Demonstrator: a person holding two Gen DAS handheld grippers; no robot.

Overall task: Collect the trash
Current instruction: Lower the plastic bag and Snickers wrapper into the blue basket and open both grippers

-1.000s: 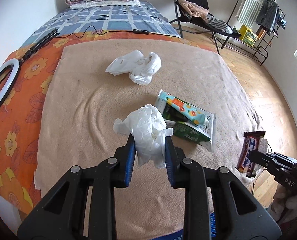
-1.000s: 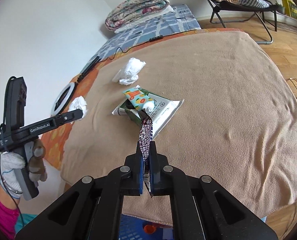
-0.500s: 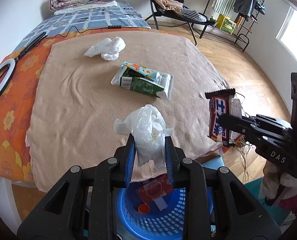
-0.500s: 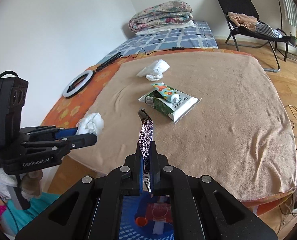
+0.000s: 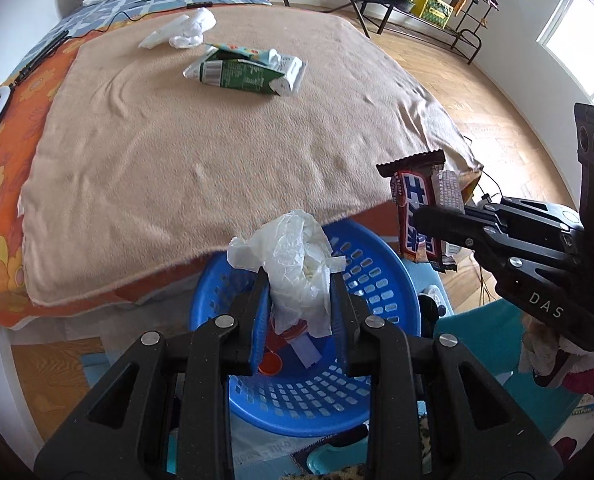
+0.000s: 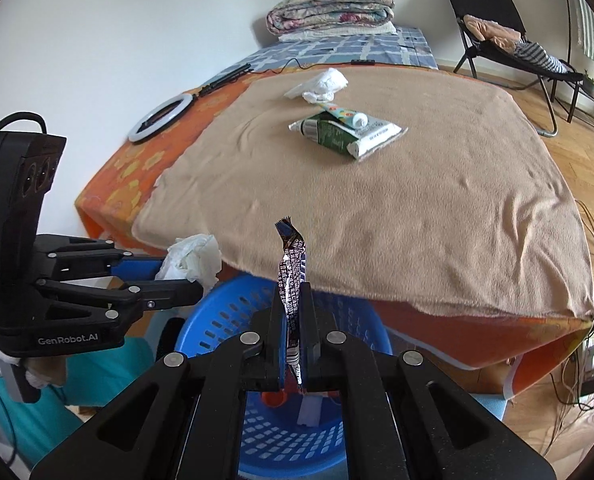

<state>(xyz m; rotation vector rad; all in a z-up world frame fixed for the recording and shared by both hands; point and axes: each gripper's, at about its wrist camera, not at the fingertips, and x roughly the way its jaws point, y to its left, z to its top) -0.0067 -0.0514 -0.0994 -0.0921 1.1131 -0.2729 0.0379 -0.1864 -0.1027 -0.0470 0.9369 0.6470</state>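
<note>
Left wrist: tan blanket (image 5: 217, 152) over bed, left tool (image 5: 297, 292) pinching tissue (image 5: 297, 264), right tool (image 6: 293, 312) pinching wrapper (image 6: 291, 276)

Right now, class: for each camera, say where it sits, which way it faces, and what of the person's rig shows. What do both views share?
Left wrist: on the left gripper, looking over the blue basket toward the bed; the right gripper shows.
Right wrist: on the right gripper, facing likewise; the left gripper shows.
Shared: basket, crumpled plastic bag, candy wrapper, green carton.
</note>
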